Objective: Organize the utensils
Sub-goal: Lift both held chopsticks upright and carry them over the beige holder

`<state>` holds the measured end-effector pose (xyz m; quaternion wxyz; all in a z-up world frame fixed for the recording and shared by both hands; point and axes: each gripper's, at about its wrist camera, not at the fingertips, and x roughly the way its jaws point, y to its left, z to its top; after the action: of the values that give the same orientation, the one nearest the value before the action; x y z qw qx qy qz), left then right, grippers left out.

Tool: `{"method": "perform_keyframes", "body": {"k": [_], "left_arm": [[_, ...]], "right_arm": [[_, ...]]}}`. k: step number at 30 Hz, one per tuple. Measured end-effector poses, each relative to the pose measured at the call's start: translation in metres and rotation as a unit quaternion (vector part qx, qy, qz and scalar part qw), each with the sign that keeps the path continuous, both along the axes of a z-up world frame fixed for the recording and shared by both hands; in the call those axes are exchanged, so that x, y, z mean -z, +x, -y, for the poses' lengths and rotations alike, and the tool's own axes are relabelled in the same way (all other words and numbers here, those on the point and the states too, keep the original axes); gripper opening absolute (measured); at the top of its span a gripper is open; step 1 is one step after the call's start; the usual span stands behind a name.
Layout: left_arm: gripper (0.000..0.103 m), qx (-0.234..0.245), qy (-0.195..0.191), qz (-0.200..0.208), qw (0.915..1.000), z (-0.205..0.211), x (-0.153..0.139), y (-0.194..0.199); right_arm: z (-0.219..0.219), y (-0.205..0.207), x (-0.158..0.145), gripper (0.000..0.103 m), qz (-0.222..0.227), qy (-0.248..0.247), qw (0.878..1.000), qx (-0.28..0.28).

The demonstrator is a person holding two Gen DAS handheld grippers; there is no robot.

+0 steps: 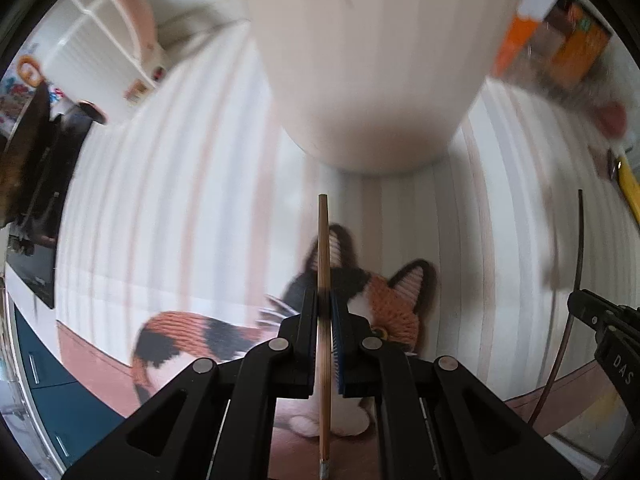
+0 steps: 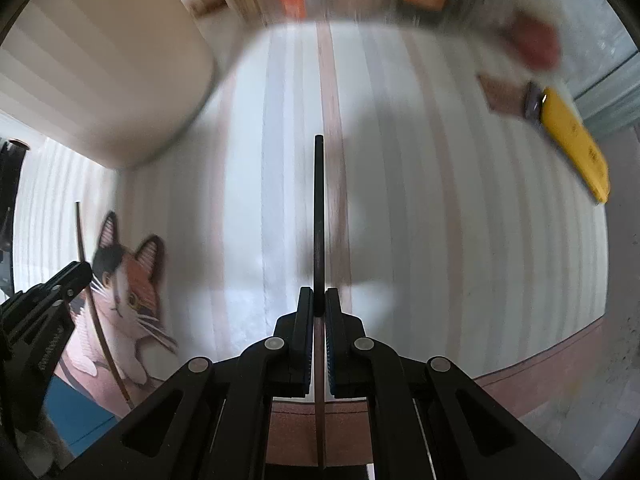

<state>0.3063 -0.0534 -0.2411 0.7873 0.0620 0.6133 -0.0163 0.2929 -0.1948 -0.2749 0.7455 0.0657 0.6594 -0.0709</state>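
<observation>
My left gripper (image 1: 324,304) is shut on a light wooden chopstick (image 1: 323,240) that points forward toward the base of a large cream ribbed cup (image 1: 368,60) just ahead. My right gripper (image 2: 319,300) is shut on a dark brown chopstick (image 2: 319,200) that points forward over the striped mat. The cup also shows at the upper left of the right wrist view (image 2: 100,72). The right gripper (image 1: 600,320) with its dark chopstick (image 1: 576,260) shows at the right edge of the left view. The left gripper (image 2: 48,292) shows at the left edge of the right view.
A striped white and pink placemat (image 2: 440,220) with a calico cat picture (image 2: 128,280) covers the table. A yellow-handled tool (image 2: 572,144) lies at the right. A white and pink dish rack (image 1: 100,40) stands at far left. Orange packages (image 1: 560,40) sit at the back.
</observation>
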Motion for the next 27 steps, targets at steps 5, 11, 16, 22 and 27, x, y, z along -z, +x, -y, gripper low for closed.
{"method": "perform_keyframes", "body": {"k": [5, 11, 16, 22, 27], "left_arm": [[0.004, -0.016, -0.011, 0.04, 0.999, -0.015, -0.033, -0.003], [0.004, -0.025, -0.005, 0.092, 0.9954, -0.029, -0.066, -0.009], [0.004, -0.039, 0.001, 0.111, 0.993, -0.046, -0.083, -0.009], [0.004, -0.056, -0.005, 0.131, 0.9898, -0.063, -0.109, -0.012], [0.004, -0.07, -0.02, 0.145, 0.9868, -0.075, -0.132, -0.012]], "right_arm": [[-0.003, 0.0, -0.033, 0.005, 0.048, -0.006, 0.999, 0.0], [-0.005, -0.008, -0.075, 0.005, 0.112, -0.022, 0.993, -0.012], [-0.009, -0.008, -0.1, 0.005, 0.152, -0.043, 0.987, -0.03], [-0.015, -0.005, -0.121, 0.005, 0.186, -0.04, 0.981, -0.032], [-0.018, 0.0, -0.141, 0.005, 0.212, -0.027, 0.977, -0.03]]}}
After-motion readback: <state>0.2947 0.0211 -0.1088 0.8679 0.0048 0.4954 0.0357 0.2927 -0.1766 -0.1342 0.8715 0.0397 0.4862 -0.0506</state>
